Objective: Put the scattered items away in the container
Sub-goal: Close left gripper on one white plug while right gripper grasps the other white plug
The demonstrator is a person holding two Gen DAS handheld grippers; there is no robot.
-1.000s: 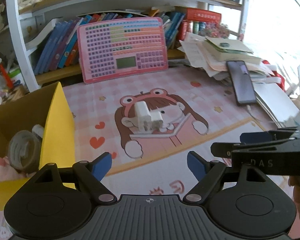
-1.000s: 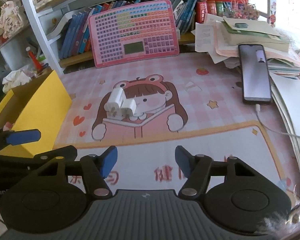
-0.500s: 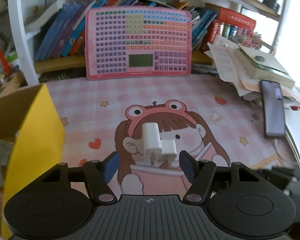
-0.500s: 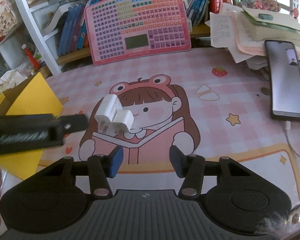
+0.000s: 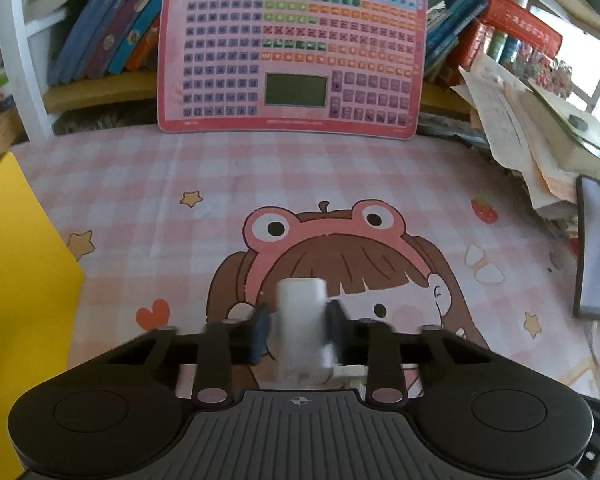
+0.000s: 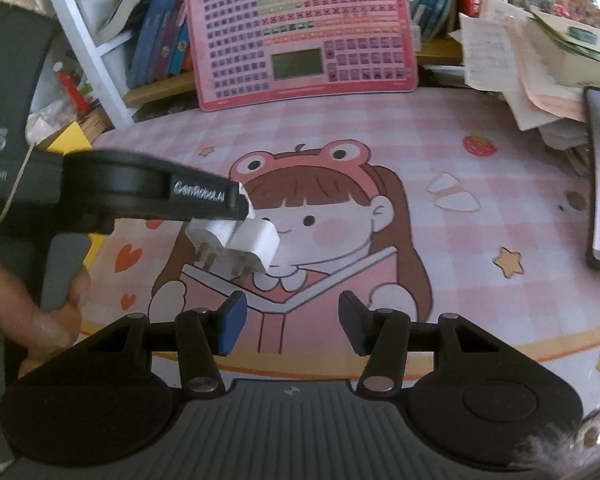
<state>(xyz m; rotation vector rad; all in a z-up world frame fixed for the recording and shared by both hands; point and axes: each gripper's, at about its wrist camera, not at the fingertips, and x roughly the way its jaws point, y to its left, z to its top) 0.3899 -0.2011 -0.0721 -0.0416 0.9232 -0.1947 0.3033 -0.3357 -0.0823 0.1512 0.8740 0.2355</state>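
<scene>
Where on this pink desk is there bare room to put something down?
The checked mat is bare between the pink keyboard toy and the white charger. The right side is crowded: paper pile, phone. The yellow box borders the left.

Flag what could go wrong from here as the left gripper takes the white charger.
1. The left gripper is closing on one white charger, while a second charger lies against it; lifting may drag or knock that one.
2. The grip looks near the charger's end, so it might twist or slip on the way to the yellow box.
</scene>
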